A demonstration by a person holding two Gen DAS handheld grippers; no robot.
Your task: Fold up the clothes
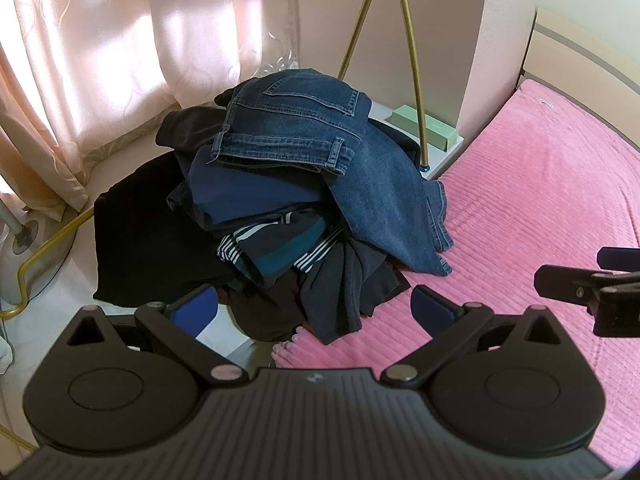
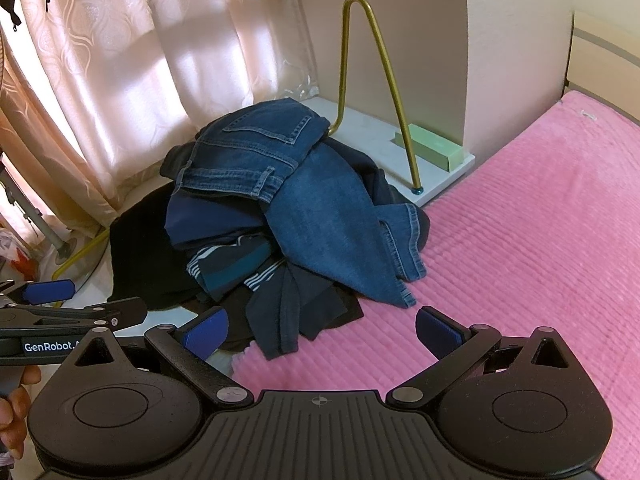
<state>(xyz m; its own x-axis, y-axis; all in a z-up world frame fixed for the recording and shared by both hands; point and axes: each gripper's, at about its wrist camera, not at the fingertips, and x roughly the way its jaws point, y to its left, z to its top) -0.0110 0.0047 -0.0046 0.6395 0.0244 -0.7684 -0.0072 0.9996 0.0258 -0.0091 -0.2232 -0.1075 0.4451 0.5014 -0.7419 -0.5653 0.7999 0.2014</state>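
Clothes pile (image 1: pixel 280 200) heaped unfolded ahead of both claws, left claw (image 1: pixel 314 308) and right claw (image 2: pixel 322 330) released, empty; jeans (image 2: pixel 320 208) topmost.

The left gripper (image 1: pixel 314 310) fills the bottom of the left wrist view, its 2 blue-padded fingers (image 1: pixel 196 308) spread wide apart with nothing between them. The right gripper (image 2: pixel 322 330) sits the same way along the bottom of the right wrist view: 2 fingers (image 2: pixel 438 330) splayed, pads empty. Each gripper shows in the other's camera. The right one juts in from the right edge of the left wrist view, seen side-on. The left one enters at the lower left of the right wrist view, also side-on, level with its neighbour. A hand (image 2: pixel 14 412) at the lower left edge grips the left gripper's handle, only partly visible.
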